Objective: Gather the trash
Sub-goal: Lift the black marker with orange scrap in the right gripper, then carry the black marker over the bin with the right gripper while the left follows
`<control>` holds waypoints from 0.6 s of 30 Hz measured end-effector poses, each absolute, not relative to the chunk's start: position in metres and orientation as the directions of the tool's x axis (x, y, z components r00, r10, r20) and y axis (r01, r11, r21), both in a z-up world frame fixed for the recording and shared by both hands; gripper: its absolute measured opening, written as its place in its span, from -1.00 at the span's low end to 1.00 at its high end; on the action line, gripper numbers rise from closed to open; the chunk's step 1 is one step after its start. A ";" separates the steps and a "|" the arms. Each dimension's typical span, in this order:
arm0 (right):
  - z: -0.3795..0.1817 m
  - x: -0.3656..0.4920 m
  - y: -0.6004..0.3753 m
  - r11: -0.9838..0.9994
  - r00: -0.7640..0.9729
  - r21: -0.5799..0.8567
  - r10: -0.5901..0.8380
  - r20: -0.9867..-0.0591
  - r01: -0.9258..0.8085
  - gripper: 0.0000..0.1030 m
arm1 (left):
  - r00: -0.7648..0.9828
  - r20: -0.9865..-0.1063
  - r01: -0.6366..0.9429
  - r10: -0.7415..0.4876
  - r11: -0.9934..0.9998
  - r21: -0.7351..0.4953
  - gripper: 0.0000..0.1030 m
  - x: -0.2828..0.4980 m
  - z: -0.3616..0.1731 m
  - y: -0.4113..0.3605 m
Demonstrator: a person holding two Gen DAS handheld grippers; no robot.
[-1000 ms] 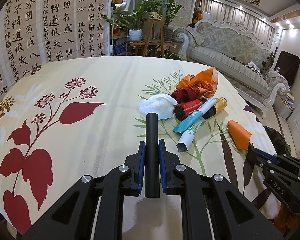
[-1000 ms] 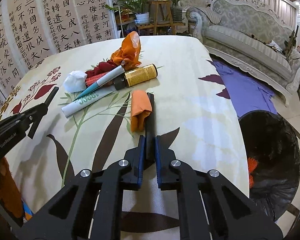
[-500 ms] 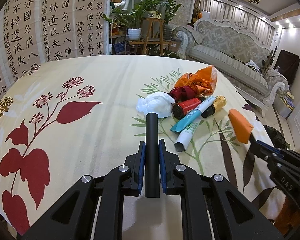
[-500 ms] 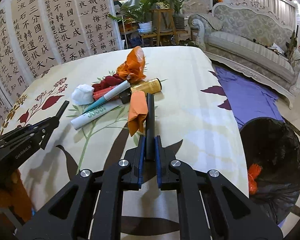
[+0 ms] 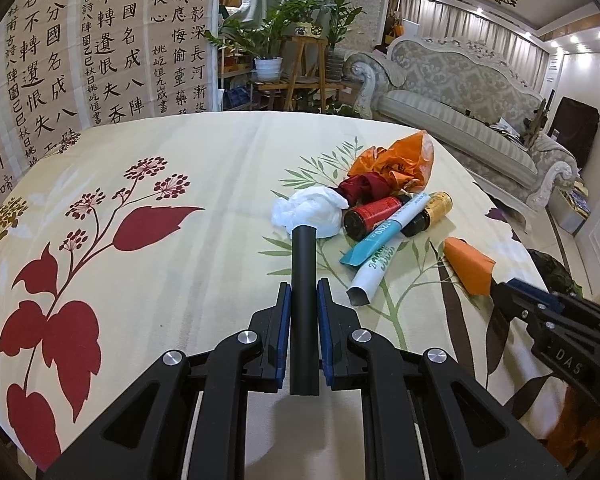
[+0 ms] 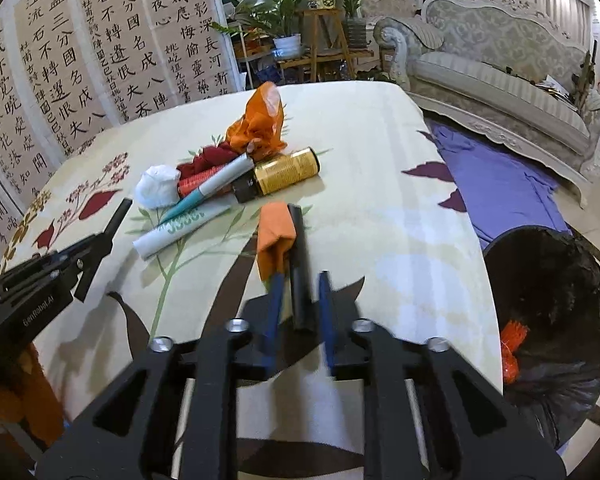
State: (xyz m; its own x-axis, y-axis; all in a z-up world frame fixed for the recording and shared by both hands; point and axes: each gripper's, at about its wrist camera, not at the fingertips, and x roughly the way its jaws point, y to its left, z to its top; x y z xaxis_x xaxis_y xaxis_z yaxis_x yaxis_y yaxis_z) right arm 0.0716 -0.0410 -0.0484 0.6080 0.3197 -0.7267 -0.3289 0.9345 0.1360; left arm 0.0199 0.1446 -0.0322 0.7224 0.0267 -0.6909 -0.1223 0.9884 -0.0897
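Observation:
My left gripper (image 5: pixel 304 288) is shut on a black rod (image 5: pixel 304 264) whose tip reaches a crumpled white tissue (image 5: pixel 312 212). Beside the tissue lie an orange plastic bag (image 5: pixel 396 160), a red bottle (image 5: pixel 374 214), a gold bottle (image 6: pixel 286 170), a teal tube (image 5: pixel 384 232) and a rolled white paper (image 6: pixel 180 232). My right gripper (image 6: pixel 299 280) is opening, with gaps either side of its own black rod (image 6: pixel 300 264). An orange packet (image 6: pixel 276 232) hangs against that rod by the left pad. The left wrist view shows the packet (image 5: pixel 468 266) at the right gripper's tip.
A black-lined trash bin (image 6: pixel 552 300) stands on the floor right of the table, with an orange scrap (image 6: pixel 512 348) inside. The floral tablecloth (image 5: pixel 140 280) covers the round table. A sofa (image 5: pixel 460 92), plant stands and a calligraphy screen lie beyond.
The right gripper's jaws have parted from the rod and the orange packet; they were shut before. The left gripper and the trash pile have not moved.

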 end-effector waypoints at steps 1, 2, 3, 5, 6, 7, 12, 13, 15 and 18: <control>-0.048 0.072 -0.041 0.933 0.607 0.138 0.323 -0.726 -0.332 -0.48 | 0.723 -0.690 -0.124 0.029 0.988 -0.089 -0.72 0.020 -0.032 0.146; -0.047 0.073 -0.039 0.931 0.605 0.141 0.329 -0.725 -0.337 -0.47 | 0.723 -0.690 -0.126 0.031 0.988 -0.087 -0.72 0.020 -0.032 0.147; -0.046 0.075 -0.038 0.930 0.606 0.142 0.331 -0.723 -0.339 -0.47 | 0.722 -0.691 -0.128 0.032 0.988 -0.087 -0.72 0.020 -0.032 0.148; -0.045 0.077 -0.034 0.927 0.607 0.139 0.335 -0.720 -0.347 -0.47 | 0.721 -0.692 -0.131 0.034 0.987 -0.088 -0.72 0.021 -0.032 0.150; -0.045 0.078 -0.031 0.926 0.609 0.139 0.339 -0.717 -0.352 -0.47 | 0.720 -0.693 -0.133 0.035 0.987 -0.088 -0.72 0.022 -0.032 0.151; -0.045 0.079 -0.028 0.924 0.610 0.137 0.343 -0.714 -0.358 -0.47 | 0.720 -0.693 -0.135 0.037 0.987 -0.088 -0.72 0.022 -0.033 0.152; -0.050 0.085 -0.014 0.913 0.594 0.124 0.351 -0.724 -0.389 -0.59 | 0.713 -0.700 -0.139 0.037 0.986 -0.090 -0.72 0.025 -0.035 0.156; -0.051 0.086 -0.012 0.911 0.589 0.124 0.353 -0.727 -0.393 -0.59 | 0.712 -0.701 -0.140 0.037 0.986 -0.091 -0.72 0.026 -0.036 0.156; -0.054 0.087 -0.009 0.907 0.575 0.132 0.361 -0.734 -0.400 -0.59 | 0.711 -0.703 -0.141 0.036 0.986 -0.092 -0.72 0.026 -0.037 0.157; -0.057 0.088 -0.007 0.906 0.567 0.132 0.360 -0.740 -0.402 -0.62 | 0.709 -0.704 -0.144 0.036 0.985 -0.095 -0.72 0.027 -0.038 0.159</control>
